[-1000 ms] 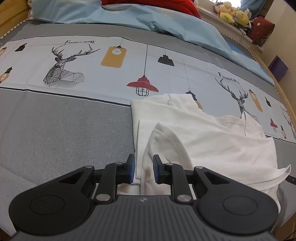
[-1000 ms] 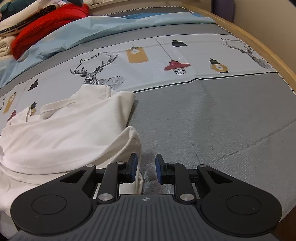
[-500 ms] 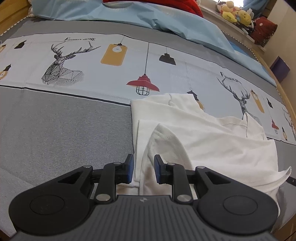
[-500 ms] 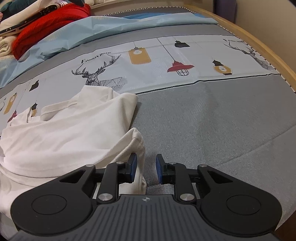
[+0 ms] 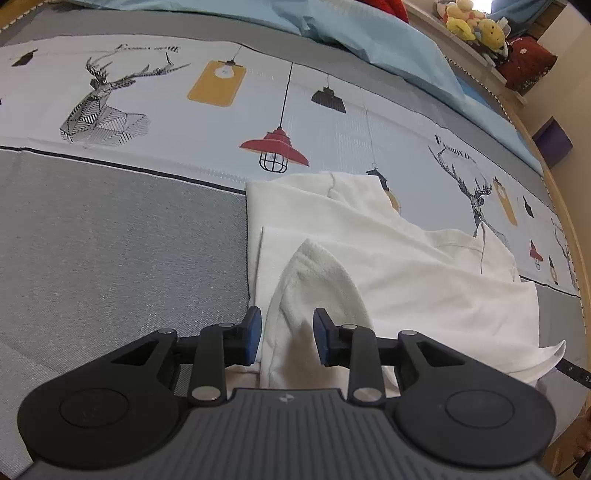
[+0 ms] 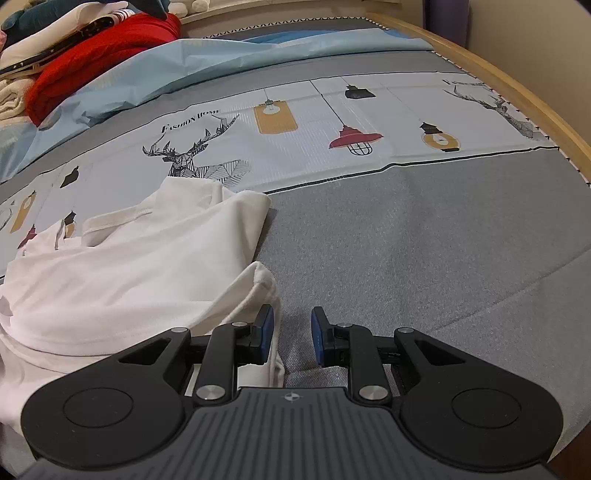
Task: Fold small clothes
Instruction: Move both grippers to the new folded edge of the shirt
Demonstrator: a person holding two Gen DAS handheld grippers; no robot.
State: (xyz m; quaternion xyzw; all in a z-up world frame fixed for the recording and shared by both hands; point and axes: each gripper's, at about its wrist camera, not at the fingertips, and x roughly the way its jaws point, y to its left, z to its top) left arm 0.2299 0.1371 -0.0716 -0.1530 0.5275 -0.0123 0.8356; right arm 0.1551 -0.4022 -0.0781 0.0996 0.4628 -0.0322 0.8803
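Note:
A small white garment [image 5: 388,266] lies partly folded on the bed; it also shows in the right wrist view [image 6: 129,266]. My left gripper [image 5: 287,338] is open, with a raised fold of the garment's near left edge between its blue pads, not pinched. My right gripper [image 6: 292,339] is open at the garment's near right corner; its left pad touches the cloth edge and grey bedsheet [image 6: 424,258] shows between the jaws.
The bedsheet has a printed band of deer and lamps [image 5: 280,147]. A light blue quilt [image 6: 221,62] and red cloth [image 6: 103,62] lie at the head. A wooden bed rim [image 6: 517,107] runs along the right. Plush toys [image 5: 472,26] sit on a shelf.
Both grippers have moved slightly forward over the garment's near edge. The jaws have widened a little; the garment itself has barely shifted.

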